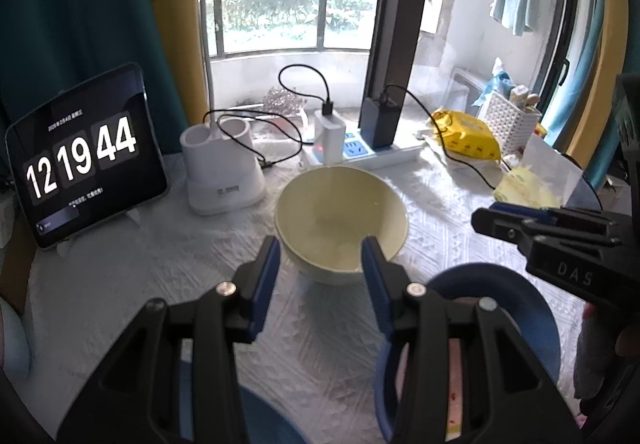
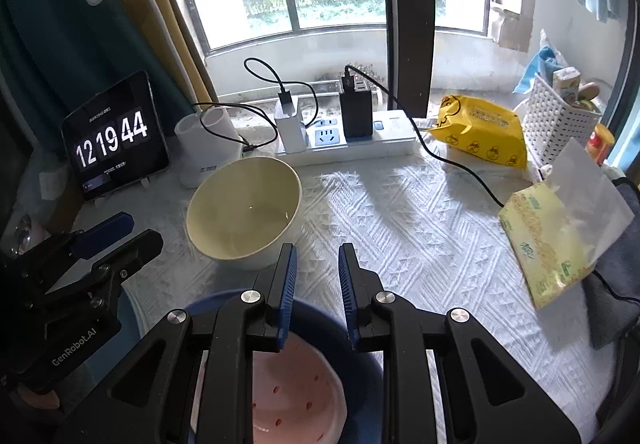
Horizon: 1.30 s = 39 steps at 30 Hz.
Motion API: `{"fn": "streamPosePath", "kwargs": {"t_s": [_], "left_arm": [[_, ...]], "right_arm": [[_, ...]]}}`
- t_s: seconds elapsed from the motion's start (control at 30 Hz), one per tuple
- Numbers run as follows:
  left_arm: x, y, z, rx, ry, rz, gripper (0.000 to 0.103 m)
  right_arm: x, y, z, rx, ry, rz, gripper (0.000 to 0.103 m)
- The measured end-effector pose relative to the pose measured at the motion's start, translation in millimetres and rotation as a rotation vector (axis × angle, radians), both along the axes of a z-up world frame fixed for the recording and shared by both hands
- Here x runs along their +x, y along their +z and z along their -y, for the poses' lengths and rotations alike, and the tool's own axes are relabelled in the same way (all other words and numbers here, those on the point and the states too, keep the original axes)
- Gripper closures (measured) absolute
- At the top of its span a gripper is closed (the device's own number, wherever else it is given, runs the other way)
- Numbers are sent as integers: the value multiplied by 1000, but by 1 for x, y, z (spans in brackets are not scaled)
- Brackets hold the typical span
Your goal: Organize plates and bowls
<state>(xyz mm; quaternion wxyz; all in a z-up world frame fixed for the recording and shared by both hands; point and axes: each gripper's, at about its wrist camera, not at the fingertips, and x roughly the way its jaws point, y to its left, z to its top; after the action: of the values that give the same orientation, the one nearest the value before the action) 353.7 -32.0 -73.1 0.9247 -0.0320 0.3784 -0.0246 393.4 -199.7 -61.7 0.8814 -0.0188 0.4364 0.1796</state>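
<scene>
Both grippers empty, jaws apart, short of the bowl (image 1: 340, 219).
Left gripper (image 1: 320, 250) straddles its near rim; right gripper (image 2: 318, 256) beside it, narrower. Risk: tipping bowl.

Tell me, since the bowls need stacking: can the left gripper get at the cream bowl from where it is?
Probably yes. The left gripper has its jaws apart with nothing between them, and the cream bowl sits just ahead on the white cloth. Nothing lies between them; the right gripper is off to the side.
</scene>
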Motion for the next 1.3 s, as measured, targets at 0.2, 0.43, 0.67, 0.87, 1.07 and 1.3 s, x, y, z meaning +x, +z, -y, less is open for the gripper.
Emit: {"fn": "streamPosePath", "kwargs": {"t_s": [0.2,0.43,0.67,0.87,1.07,1.3], "left_arm": [[15,-15,-1,-16,9,-33,59],[27,-27,-2,-20,25,-61,59],[36,-33,-8,-24,43,-87,59],[45,-37,-7,-39,42,-106,59],[54,-50,-6,-42,58,-147,59],[60,-59,-8,-56,56,-166,57]], "right_arm": [[17,-11,-2,17,9,-31,80],[31,-23,-6,32,16,-75,79],[42,-23,-14,85,34,-117,71],[57,-24,-28,69,35,-141,61],[73,-38,-33,68,9,-227,58],[82,-66,-44,60,18,-321,58]]}}
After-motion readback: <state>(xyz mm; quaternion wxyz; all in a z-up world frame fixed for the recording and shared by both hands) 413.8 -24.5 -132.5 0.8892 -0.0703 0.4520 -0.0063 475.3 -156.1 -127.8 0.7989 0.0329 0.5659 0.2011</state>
